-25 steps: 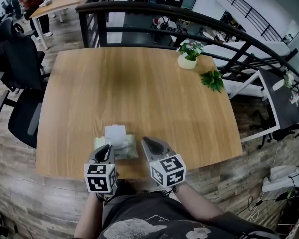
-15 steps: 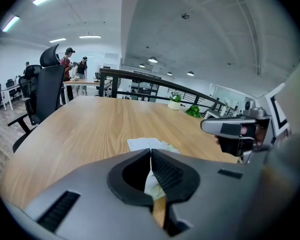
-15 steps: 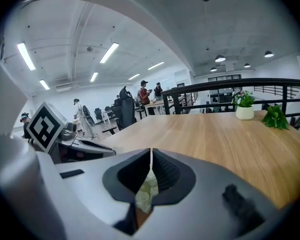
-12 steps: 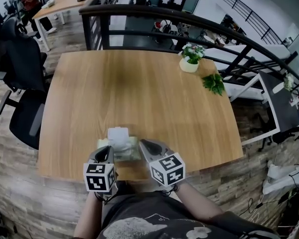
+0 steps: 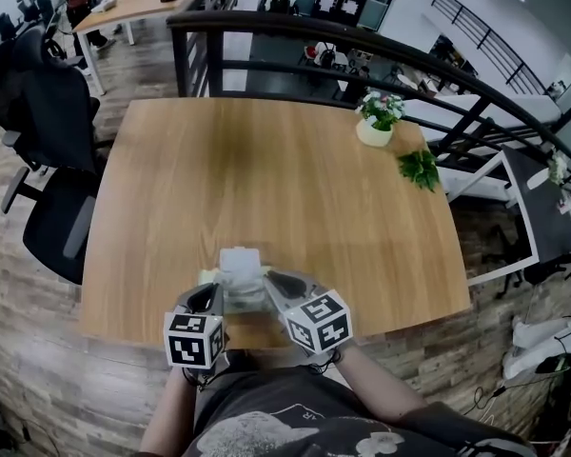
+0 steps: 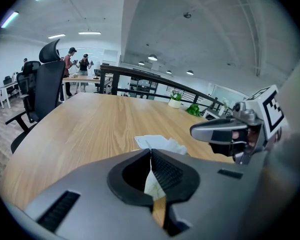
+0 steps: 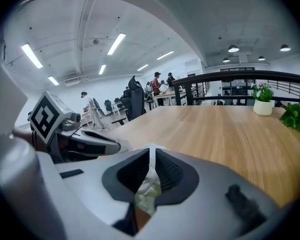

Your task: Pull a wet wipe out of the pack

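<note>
Worktop (image 5: 266,179): pack lies at its near edge, between both grippers.
Left gripper (image 6: 151,154): fingers (image 6: 168,173) pinched on pack's left edge, anchoring it.
Right gripper (image 7: 151,153): fingers closed, apparently on the white wipe.
Pack (image 5: 240,298): long axis seems left–right.
Wipe (image 7: 149,180): atop pack; pull likely goes up, away from left gripper.
</note>
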`<state>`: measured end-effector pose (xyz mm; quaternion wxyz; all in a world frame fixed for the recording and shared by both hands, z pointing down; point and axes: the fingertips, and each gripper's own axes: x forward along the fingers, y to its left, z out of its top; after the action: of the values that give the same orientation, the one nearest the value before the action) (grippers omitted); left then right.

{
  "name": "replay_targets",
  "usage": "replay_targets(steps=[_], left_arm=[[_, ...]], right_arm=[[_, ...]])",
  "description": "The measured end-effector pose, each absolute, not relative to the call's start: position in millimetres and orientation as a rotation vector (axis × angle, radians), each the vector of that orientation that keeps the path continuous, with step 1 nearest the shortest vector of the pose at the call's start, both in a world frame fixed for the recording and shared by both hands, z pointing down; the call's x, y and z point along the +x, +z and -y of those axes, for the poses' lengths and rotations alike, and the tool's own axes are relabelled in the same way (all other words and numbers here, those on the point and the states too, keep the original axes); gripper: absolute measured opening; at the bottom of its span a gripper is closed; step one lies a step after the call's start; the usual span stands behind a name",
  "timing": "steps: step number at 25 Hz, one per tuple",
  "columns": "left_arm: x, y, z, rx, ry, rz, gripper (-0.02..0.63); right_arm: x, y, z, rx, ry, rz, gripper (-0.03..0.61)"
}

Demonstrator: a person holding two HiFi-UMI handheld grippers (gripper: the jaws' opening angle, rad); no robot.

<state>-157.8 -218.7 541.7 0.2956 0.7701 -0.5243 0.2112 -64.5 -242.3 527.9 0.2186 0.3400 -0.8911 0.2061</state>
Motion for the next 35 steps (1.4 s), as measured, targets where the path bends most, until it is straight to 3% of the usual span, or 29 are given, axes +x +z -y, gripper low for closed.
replay_targets(steps=[10, 13, 21, 31, 35], left_arm=[[-160.6, 547.9, 222.3, 2.069, 0.568, 1.327, 0.018], [-161.8, 547.3, 223.1, 2.076, 0.552, 1.299, 0.018], [-162.6, 551.9, 225.6, 2.09, 0.559, 1.255, 0.018], [-163.6, 555.0, 228.2, 2.098, 0.565, 1.23, 0.018], [-163.3, 554.9, 228.0, 2.096, 0.567, 1.231, 0.018]], right_arm=[[-87.0, 551.9, 239.9, 0.817, 0.58, 2.401, 0.031], [-94.0, 557.5, 238.6, 0.78, 0.549, 2.378, 0.102], [-96.9, 572.6, 239.1, 0.759, 0.556, 2.316, 0.135], [-99.0, 581.2, 238.2, 0.776, 0.538, 2.277, 0.135], [-94.0, 580.9, 242.1, 0.799, 0.504, 2.249, 0.077]])
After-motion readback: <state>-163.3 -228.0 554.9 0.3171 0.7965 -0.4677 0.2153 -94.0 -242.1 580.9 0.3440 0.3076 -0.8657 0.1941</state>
